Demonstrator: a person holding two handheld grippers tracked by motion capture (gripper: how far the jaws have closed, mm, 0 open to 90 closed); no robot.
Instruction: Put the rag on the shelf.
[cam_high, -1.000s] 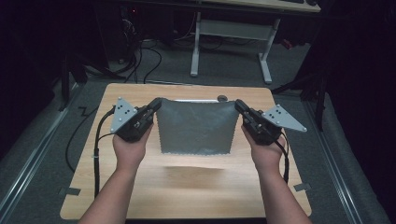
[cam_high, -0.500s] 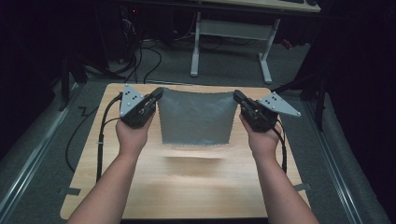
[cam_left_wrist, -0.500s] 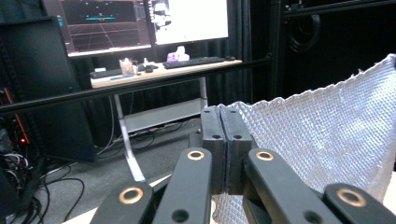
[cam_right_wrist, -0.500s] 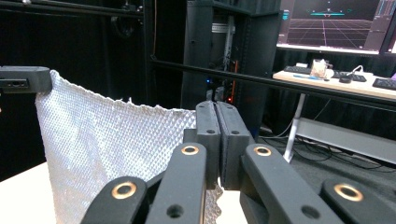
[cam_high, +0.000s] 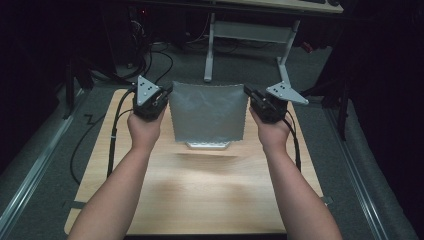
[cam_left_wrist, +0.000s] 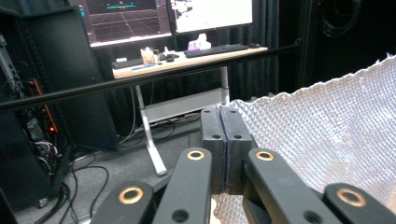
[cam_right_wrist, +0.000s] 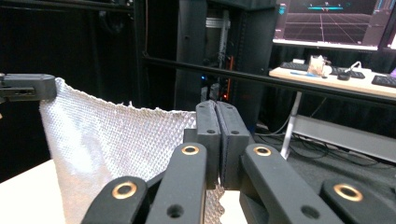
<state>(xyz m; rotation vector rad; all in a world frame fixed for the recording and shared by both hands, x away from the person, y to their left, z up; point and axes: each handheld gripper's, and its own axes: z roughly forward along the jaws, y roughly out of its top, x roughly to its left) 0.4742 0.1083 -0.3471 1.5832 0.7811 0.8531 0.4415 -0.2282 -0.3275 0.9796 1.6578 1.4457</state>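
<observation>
Left gripper (cam_high: 167, 92) and right gripper (cam_high: 248, 93) each clamp fully closed on an upper corner of the silver textured sheet (cam_high: 207, 112).
Sheet hangs stretched between both grippers, its lower edge meeting the wooden worktop (cam_high: 200, 190) below. Beyond the grippers stands a desk (cam_left_wrist: 187, 58) carrying monitors (cam_left_wrist: 205, 14).

A dim lab is indicated by monitors (cam_left_wrist: 163, 18), a keyboard desk (cam_left_wrist: 187, 58), server racks (cam_right_wrist: 233, 51) and floor cables (cam_high: 150, 55).
</observation>
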